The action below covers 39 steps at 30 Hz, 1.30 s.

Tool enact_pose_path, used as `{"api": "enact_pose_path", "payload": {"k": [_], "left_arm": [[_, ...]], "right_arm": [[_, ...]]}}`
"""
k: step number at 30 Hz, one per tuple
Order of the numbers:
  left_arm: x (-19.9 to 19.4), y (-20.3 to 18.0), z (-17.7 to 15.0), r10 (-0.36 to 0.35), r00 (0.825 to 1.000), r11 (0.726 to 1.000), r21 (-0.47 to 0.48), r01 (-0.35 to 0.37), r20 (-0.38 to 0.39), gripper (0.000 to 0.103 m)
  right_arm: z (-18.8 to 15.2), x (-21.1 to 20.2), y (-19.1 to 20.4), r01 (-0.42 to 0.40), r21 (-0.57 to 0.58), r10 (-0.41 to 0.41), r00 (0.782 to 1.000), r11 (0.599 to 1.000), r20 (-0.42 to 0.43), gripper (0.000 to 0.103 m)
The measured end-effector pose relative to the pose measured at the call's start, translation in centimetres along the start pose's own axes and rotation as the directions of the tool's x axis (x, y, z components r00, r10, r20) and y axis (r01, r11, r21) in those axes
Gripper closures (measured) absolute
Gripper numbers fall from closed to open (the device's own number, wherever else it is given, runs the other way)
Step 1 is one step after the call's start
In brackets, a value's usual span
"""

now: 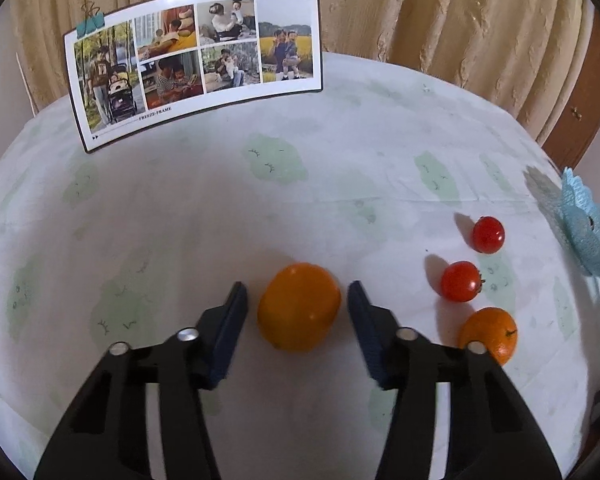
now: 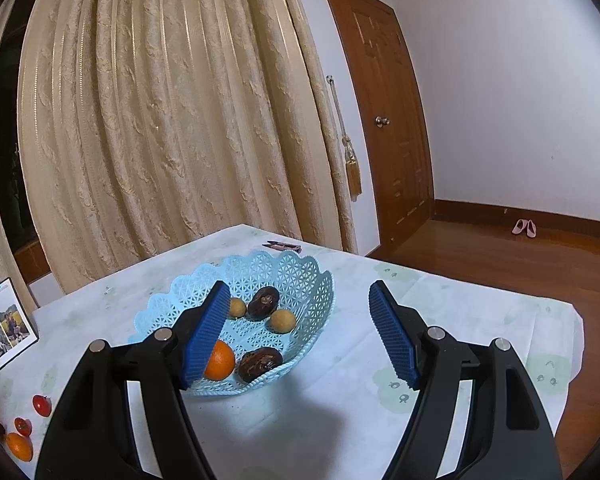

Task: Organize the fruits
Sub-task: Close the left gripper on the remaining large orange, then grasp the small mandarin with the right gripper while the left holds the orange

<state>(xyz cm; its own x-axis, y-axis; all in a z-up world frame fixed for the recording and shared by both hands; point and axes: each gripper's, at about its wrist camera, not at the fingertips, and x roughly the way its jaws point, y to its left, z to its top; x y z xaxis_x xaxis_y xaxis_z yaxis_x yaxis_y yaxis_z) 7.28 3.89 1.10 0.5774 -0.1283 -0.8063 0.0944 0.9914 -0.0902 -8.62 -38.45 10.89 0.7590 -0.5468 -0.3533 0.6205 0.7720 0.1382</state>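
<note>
In the left wrist view my left gripper (image 1: 298,292) is open, its blue pads on either side of a large orange (image 1: 299,307) on the table, with small gaps both sides. To the right lie two red tomatoes (image 1: 488,235) (image 1: 460,281) and a small orange (image 1: 494,330). In the right wrist view my right gripper (image 2: 298,292) is open and empty above the table, in front of a light blue basket (image 2: 300,276). The basket holds an orange (image 2: 220,360), two dark brown fruits (image 2: 263,302) and two small tan fruits (image 2: 283,320).
A photo collage board (image 1: 196,64) with clips stands at the back left of the table. The basket's edge (image 1: 584,224) shows at the far right in the left wrist view. A small pink tool (image 2: 282,246) lies behind the basket. Curtains hang behind the table.
</note>
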Motion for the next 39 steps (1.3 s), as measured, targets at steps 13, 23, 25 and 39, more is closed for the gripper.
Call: {"api": "enact_pose_path", "payload": {"k": [13,23,25,39], "left_arm": [[-2.7,-0.2,-0.2,-0.023,0.997,1.0,-0.005,0.023,0.079,0.066],[-4.8,-0.2,-0.4,-0.015,0.989,1.0,-0.002,0.015,0.146,0.066],[-5.1,-0.1,-0.4,-0.013,0.988,1.0,-0.004,0.014,0.153,0.066],[-5.9,-0.1,-0.5,-0.015,0.985,1.0,-0.014,0.017,0.171,0.066]], "right_arm": [[-2.5,-3.2,10.5,-0.383,-0.129,0.355,0.914,0.915,-0.197,0.029],[-8.1,-3.1,21.6,-0.707,-0.04,0.557,0.589,0.706,-0.585,0.029],[-9.0,-3.3,22.9,-0.724,-0.026,0.557,0.553,0.69,-0.62,0.029],[-12.6,-3.9,27.9,-0.781,-0.091,0.493,0.476,0.618,-0.728,0.048]]}}
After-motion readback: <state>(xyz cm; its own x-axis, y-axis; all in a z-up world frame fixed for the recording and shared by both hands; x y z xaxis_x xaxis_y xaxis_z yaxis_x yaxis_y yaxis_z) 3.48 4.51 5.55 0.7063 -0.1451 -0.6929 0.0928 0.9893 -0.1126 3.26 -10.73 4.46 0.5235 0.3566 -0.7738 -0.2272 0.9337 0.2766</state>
